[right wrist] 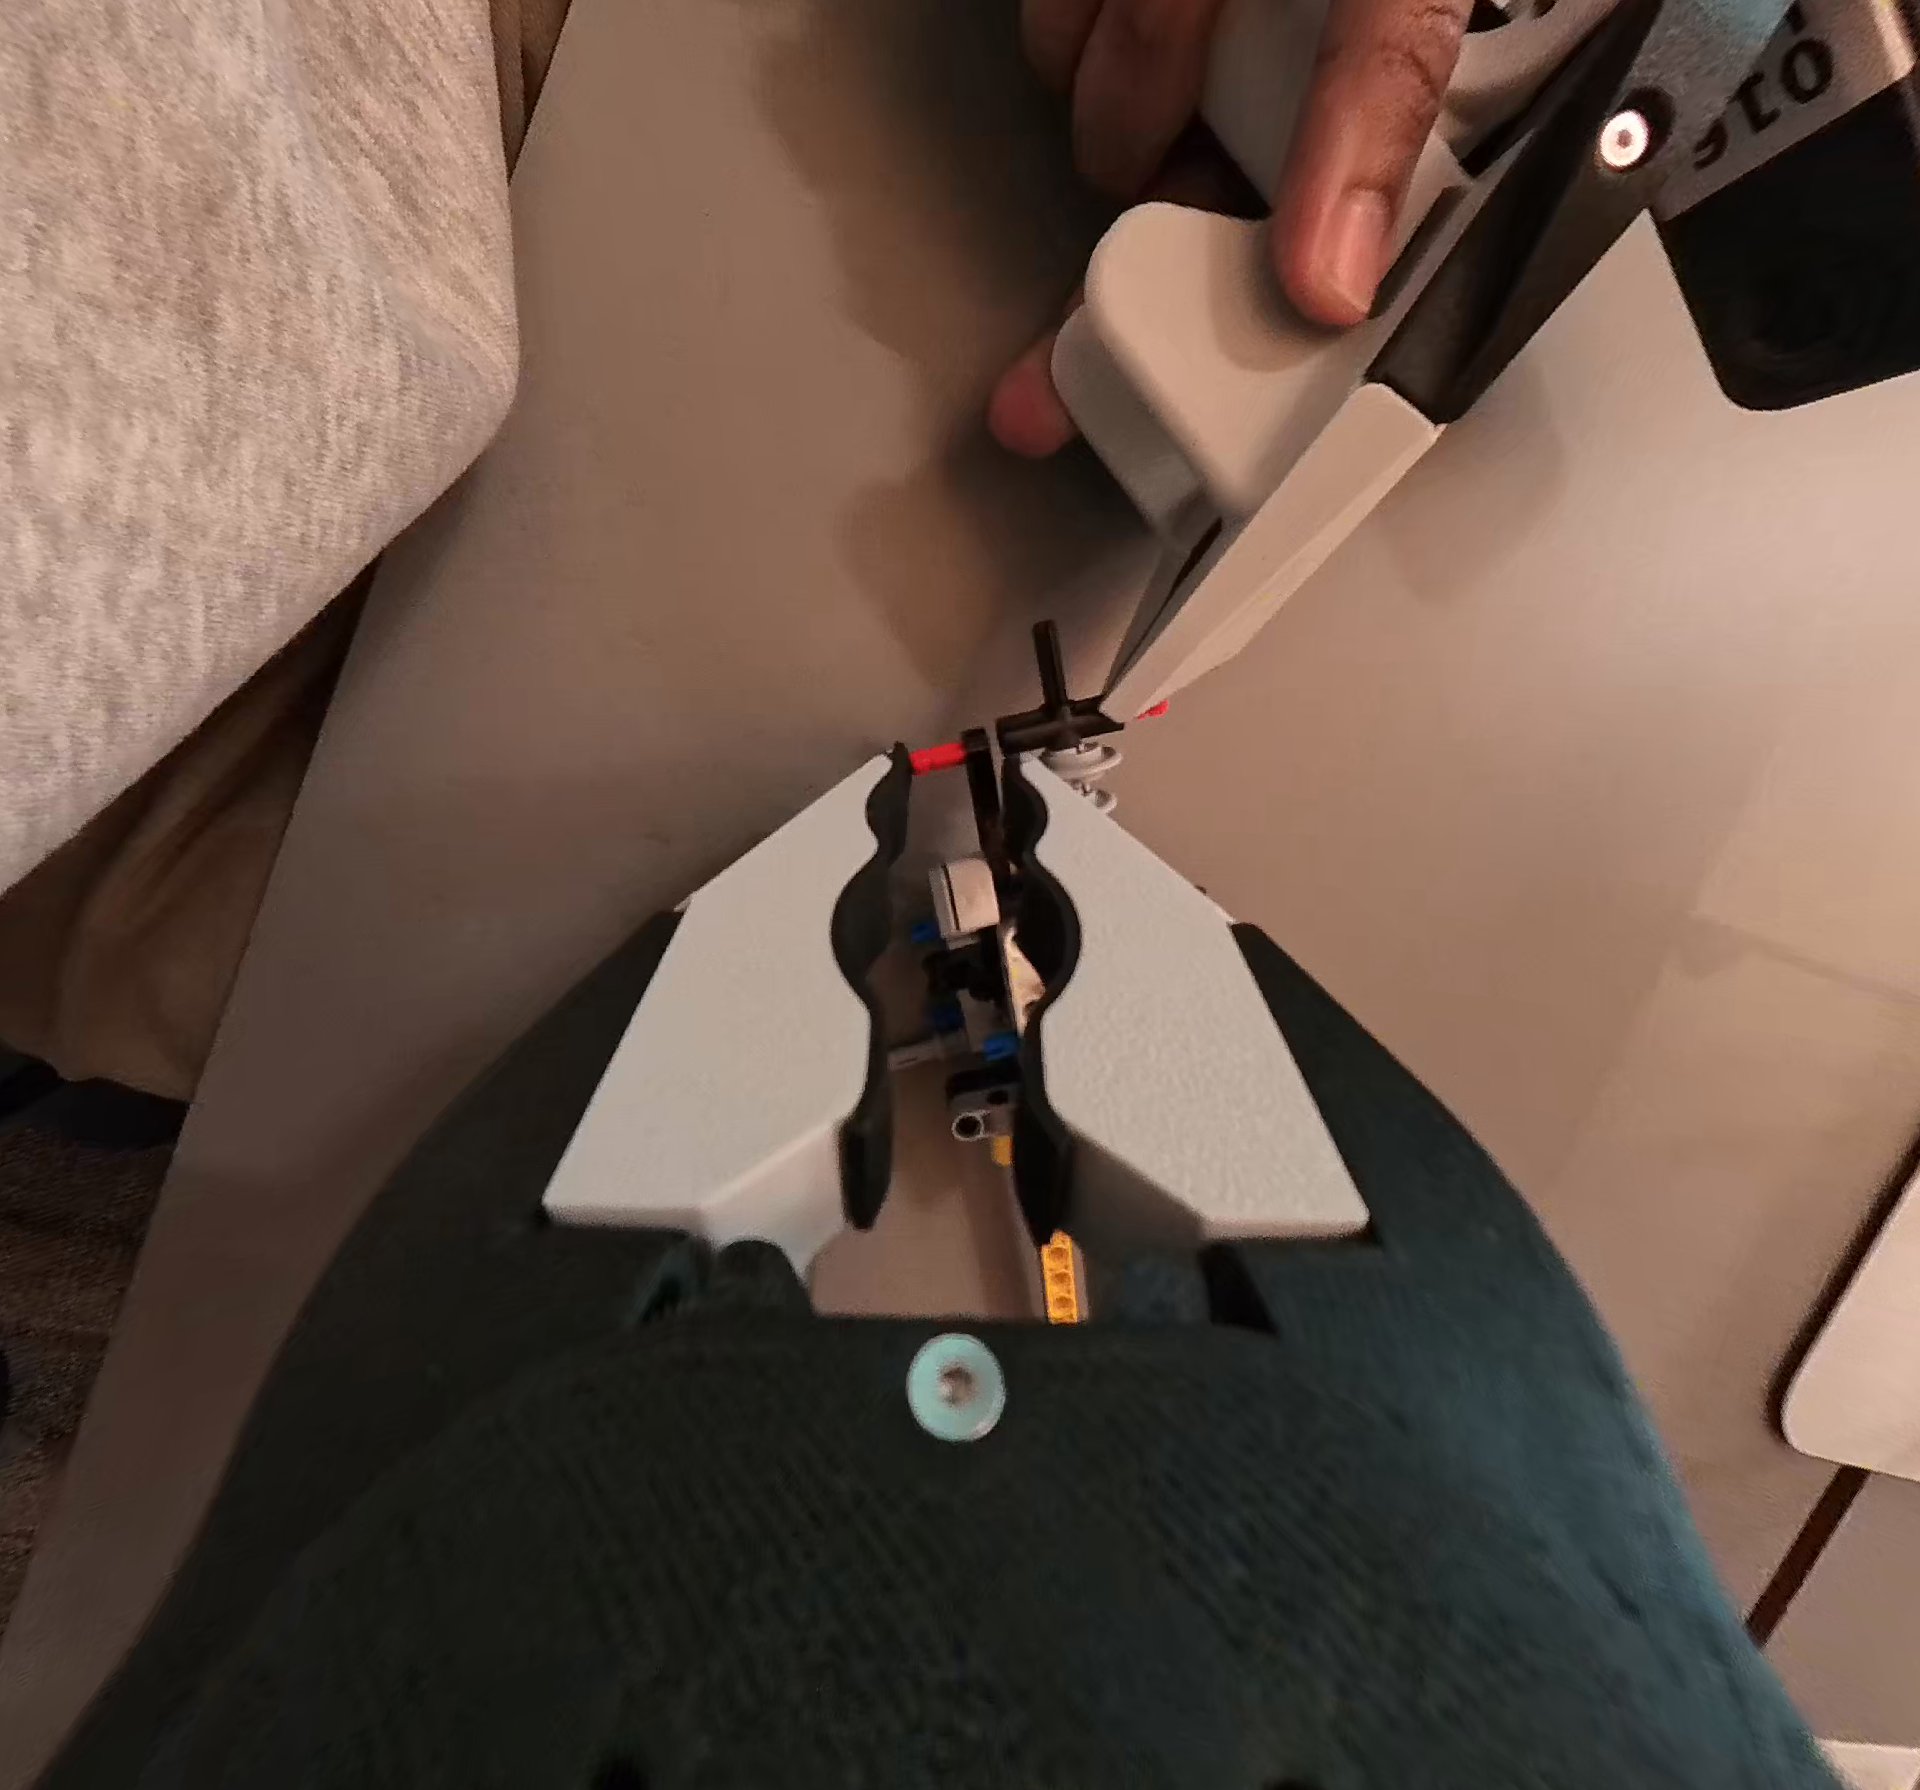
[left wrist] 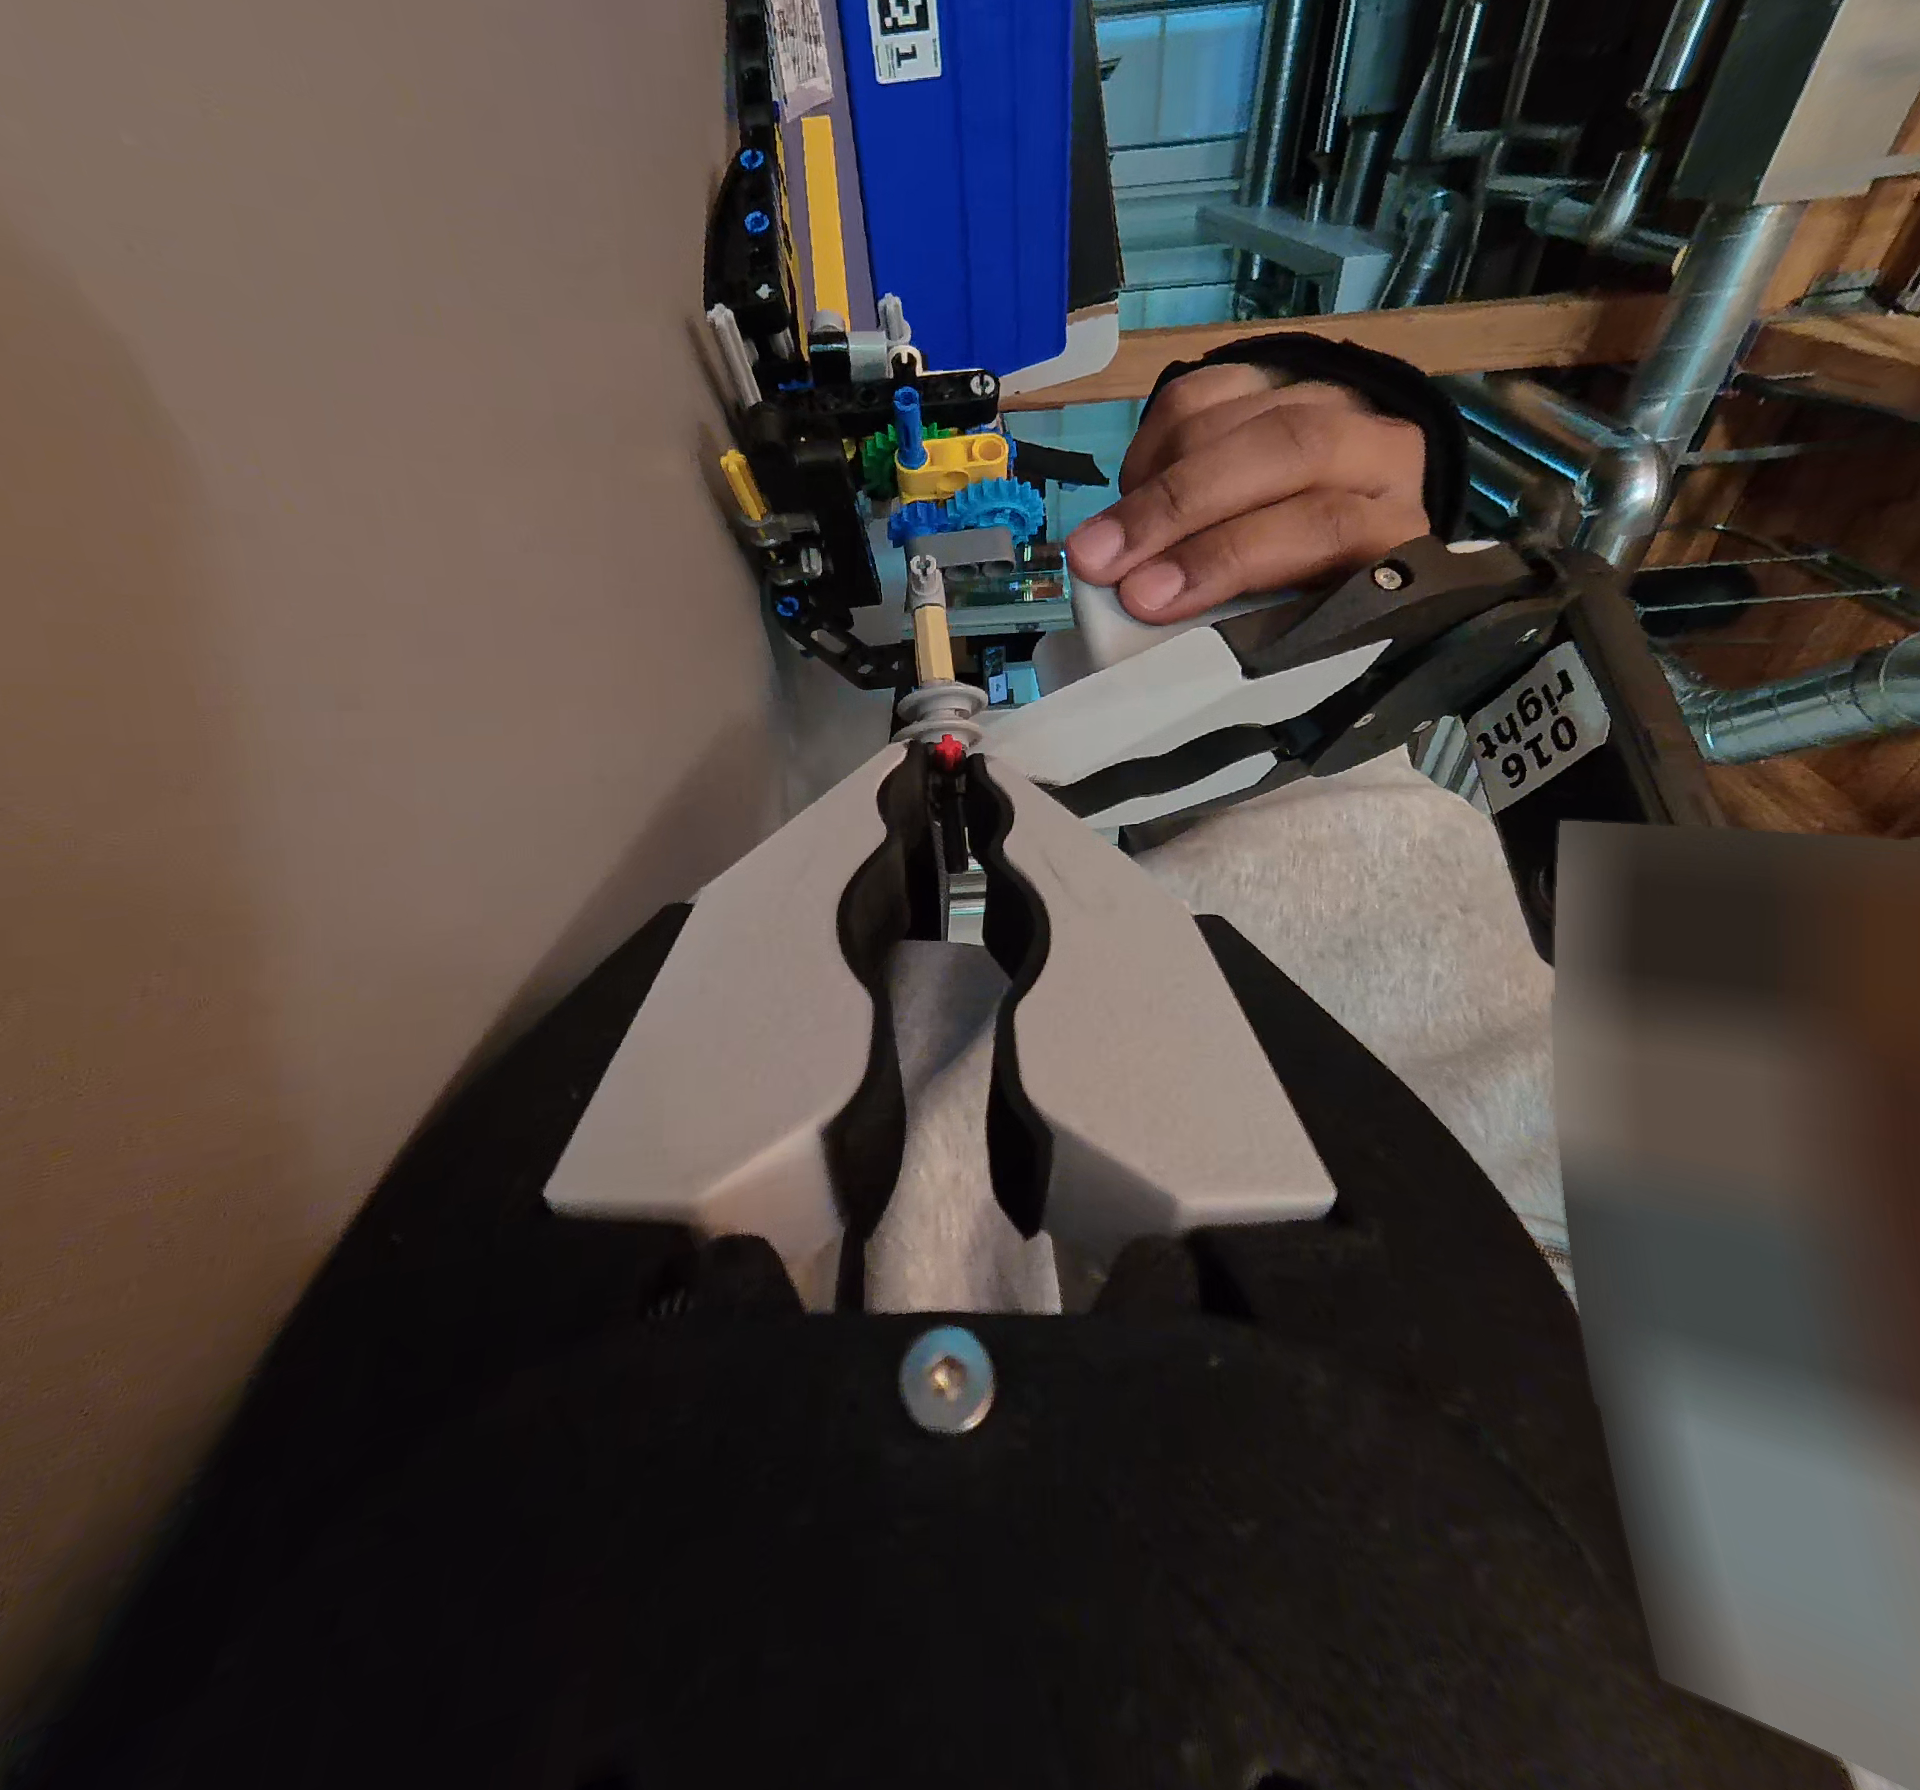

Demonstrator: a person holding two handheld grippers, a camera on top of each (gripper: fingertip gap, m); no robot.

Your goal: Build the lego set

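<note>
A partly built lego model (left wrist: pixel 831 493) with a black frame, blue gears and a yellow connector stands on the beige table (left wrist: pixel 312 390). A tan axle with grey bushes (left wrist: pixel 940 701) sticks out of it toward my left gripper (left wrist: pixel 945 769). That gripper is shut on the end of a red axle (left wrist: pixel 945 751). In the right wrist view the red axle (right wrist: pixel 935 756) passes through a thin black beam (right wrist: pixel 982 784) and a black cross piece (right wrist: pixel 1049 701). My right gripper (right wrist: pixel 961 779) is shut on the black beam. The left gripper (right wrist: pixel 1127 696) meets it from the upper right. The model (right wrist: pixel 977 1002) shows through the jaws.
A blue box (left wrist: pixel 956 130) with a square marker tag stands behind the model. Hands hold both grippers (left wrist: pixel 1268 483) (right wrist: pixel 1351 130). Grey fabric (right wrist: pixel 208 286) lies at the table's left edge. A white tray corner (right wrist: pixel 1860 1325) is at the right. Metal pipes (left wrist: pixel 1621 452) run behind. The grippers are tip to tip, or close to it.
</note>
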